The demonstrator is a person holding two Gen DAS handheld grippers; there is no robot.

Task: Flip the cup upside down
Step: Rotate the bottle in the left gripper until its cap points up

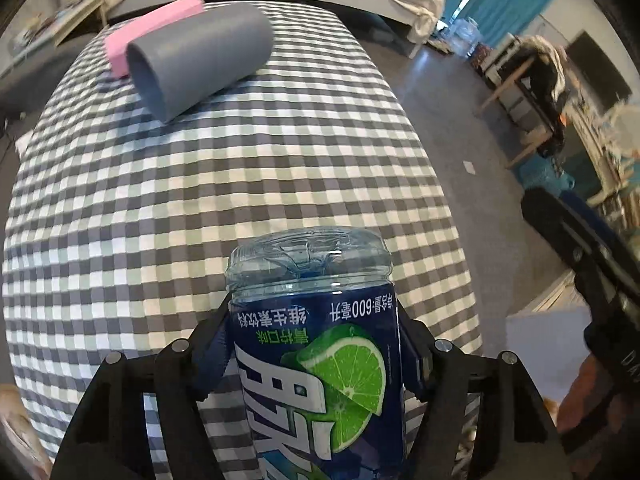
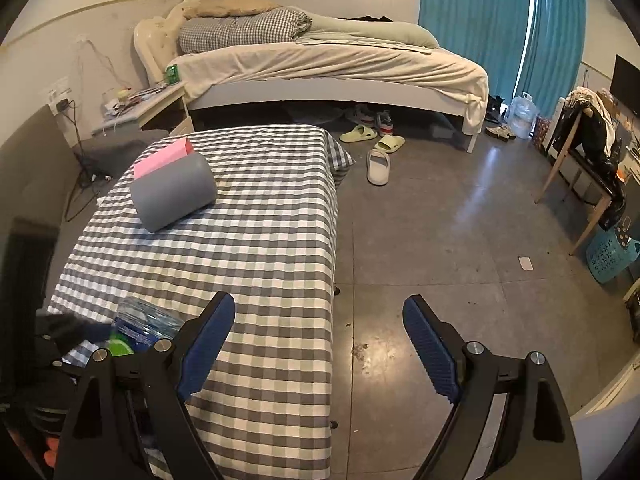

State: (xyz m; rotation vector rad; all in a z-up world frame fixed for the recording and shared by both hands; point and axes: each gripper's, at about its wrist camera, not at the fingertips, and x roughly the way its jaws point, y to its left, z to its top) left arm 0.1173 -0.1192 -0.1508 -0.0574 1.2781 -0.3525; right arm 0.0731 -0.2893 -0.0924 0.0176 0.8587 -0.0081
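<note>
A grey cup lies on its side on the checked tablecloth, its open mouth turned toward me, resting against a pink box. My left gripper is shut on a clear drink bottle with a blue lime label, held low over the near part of the table, well short of the cup. In the right wrist view the cup and pink box sit at the table's far left. My right gripper is open and holds nothing, over the table's right edge. The bottle shows at its lower left.
The table drops off to grey floor on the right. Beyond it stand a bed, a nightstand, slippers, a wooden chair with clothes and a blue basket.
</note>
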